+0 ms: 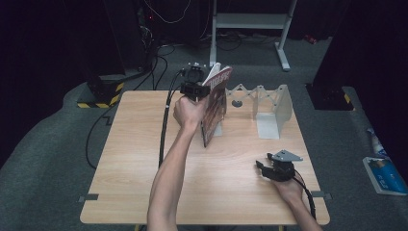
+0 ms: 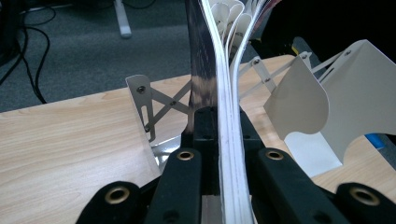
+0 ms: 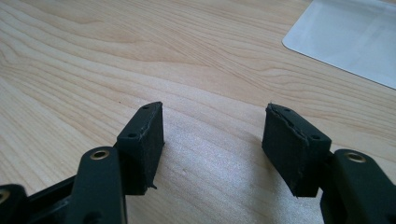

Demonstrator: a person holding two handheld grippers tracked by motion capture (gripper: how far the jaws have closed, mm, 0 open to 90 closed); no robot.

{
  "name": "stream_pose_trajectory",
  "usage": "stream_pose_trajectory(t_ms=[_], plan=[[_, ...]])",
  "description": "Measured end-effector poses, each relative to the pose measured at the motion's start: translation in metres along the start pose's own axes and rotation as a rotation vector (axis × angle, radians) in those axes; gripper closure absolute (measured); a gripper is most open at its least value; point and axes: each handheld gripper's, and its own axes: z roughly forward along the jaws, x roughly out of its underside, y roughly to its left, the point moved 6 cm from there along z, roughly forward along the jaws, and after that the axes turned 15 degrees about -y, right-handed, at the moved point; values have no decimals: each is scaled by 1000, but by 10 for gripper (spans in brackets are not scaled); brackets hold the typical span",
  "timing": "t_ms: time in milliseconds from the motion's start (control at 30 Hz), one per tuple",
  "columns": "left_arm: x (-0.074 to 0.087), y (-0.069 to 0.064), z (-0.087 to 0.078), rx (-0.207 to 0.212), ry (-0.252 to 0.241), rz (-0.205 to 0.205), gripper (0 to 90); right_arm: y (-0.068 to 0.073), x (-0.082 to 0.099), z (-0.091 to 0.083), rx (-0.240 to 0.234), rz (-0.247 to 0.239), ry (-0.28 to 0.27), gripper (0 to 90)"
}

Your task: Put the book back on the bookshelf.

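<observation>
Thin magazine with a red-and-dark glossy cover and white pages (image 1: 215, 103) stands upright on its lower edge near the middle of the table's far edge, lifted slightly at a tilt, top leaning away from the person. In the left gripper view the white page block (image 2: 229, 116) runs straight up between the two black jaws, dark cover on one side, pages fanning apart at the top.

Left hand-held gripper (image 1: 195, 89): jaws clamped on the magazine's near edge, pads pressing the cover and pages from both sides. Left hand (image 1: 188, 111) wraps the gripper body; black cable trails down across the table toward the near edge.

Just beyond the magazine: white metal expanding book rack with scissor-link bars and flat end plates (image 1: 269, 108), standing along the far edge toward the far right corner. One curved end plate sits just beside the magazine in the left gripper view.

Right hand-held gripper (image 1: 275, 169): rests low over the light wood-grain table (image 1: 134, 159) near the right edge, well apart from the magazine. Jaws stand wide with bare wood between them.
</observation>
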Motion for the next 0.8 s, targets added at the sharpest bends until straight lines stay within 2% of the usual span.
stream_pose_trajectory(t_ms=[167,467,633,700,800], plan=[[1,0,1,-6,-28,4,837,0,0,0,0,0,0,386],[9,1,5,-21,-90,-24,836,0,0,0,-1,0,-1,386],[11,0,6,-23,-105,-35,835,0,0,0,-1,0,-4,386],[12,-1,7,-19,-107,-18,834,0,0,0,-1,0,-3,386],[12,1,6,-15,-100,-16,829,0,0,0,-1,-3,-4,386]])
